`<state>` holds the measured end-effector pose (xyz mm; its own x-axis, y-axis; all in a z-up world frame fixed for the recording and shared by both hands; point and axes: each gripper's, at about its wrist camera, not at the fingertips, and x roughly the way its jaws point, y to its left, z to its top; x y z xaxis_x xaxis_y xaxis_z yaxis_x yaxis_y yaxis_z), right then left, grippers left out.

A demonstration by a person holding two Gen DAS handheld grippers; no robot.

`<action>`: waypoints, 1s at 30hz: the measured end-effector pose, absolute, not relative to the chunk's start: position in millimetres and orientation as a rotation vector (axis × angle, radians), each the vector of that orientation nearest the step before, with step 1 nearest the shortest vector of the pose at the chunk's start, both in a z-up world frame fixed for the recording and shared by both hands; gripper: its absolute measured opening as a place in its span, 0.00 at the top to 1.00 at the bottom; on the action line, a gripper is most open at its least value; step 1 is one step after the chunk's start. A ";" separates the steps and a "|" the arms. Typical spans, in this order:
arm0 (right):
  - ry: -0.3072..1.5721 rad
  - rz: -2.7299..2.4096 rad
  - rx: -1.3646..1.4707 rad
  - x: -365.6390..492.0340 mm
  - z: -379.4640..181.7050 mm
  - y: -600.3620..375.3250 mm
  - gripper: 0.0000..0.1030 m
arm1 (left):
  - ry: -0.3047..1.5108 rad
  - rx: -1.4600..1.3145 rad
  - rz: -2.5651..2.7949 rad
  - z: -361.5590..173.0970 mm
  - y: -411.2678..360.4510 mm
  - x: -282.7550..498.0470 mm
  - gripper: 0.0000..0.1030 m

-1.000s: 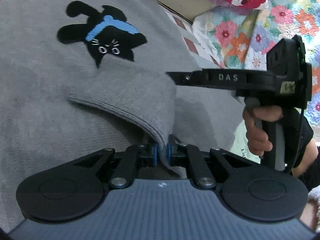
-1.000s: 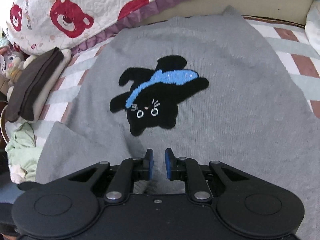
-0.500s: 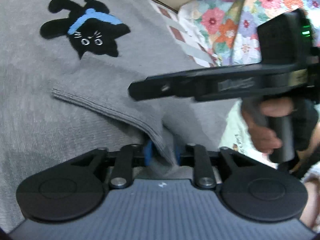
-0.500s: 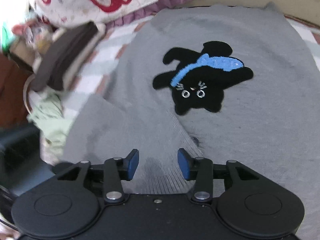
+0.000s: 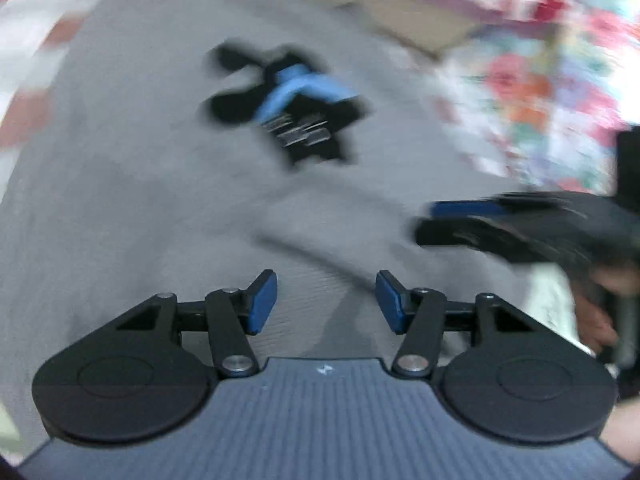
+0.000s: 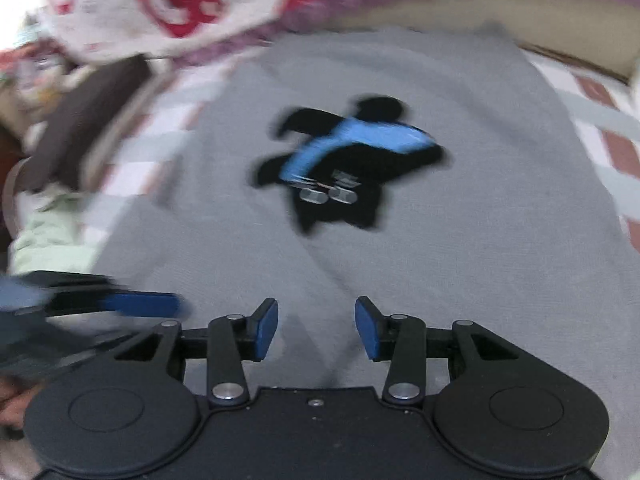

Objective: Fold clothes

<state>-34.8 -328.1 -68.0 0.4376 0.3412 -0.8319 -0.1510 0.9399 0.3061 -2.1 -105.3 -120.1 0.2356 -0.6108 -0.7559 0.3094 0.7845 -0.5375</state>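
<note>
Left wrist view: blurred w/ motion. Left gripper (image 5: 326,300) has jaws apart, nothing clamped; the grey sweater (image 5: 140,208) lies spread on the bed beneath, cat patch (image 5: 288,108) further up. A folded-over flap edge (image 5: 320,256) runs diagonally just ahead of the pads. Right gripper (image 5: 460,220) sits off to the right, hand (image 5: 600,312) on its grip. Risk: the loose flap may slide or spring back since nothing pins it, esp. if a pad drags the knit on the way out.

Right wrist view: right gripper (image 6: 317,328) jaws also apart, empty, over the sweater (image 6: 500,220) below the cat patch (image 6: 348,164). Left gripper (image 6: 140,306) is close by at lower left. Risk: the two tools could bump, or snag cloth and skew the fold. Brown folded stack (image 6: 84,128) and bear quilt (image 6: 176,4) are near the far edge, so a wide sweep could catch them.
</note>
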 end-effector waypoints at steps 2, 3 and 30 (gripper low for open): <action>1.076 0.452 0.032 -39.7 -65.1 -296.0 0.53 | 1.156 -0.315 -0.614 -118.6 -100.1 -0.4 0.48; 1.082 0.495 -0.059 -42.2 -67.5 -280.7 0.51 | 1.146 -0.320 -0.599 -117.6 -97.8 0.4 0.48; 1.137 0.026 0.104 -96.9 -78.0 -354.5 0.62 | 1.182 -0.275 -0.631 -129.2 -102.3 2.2 0.45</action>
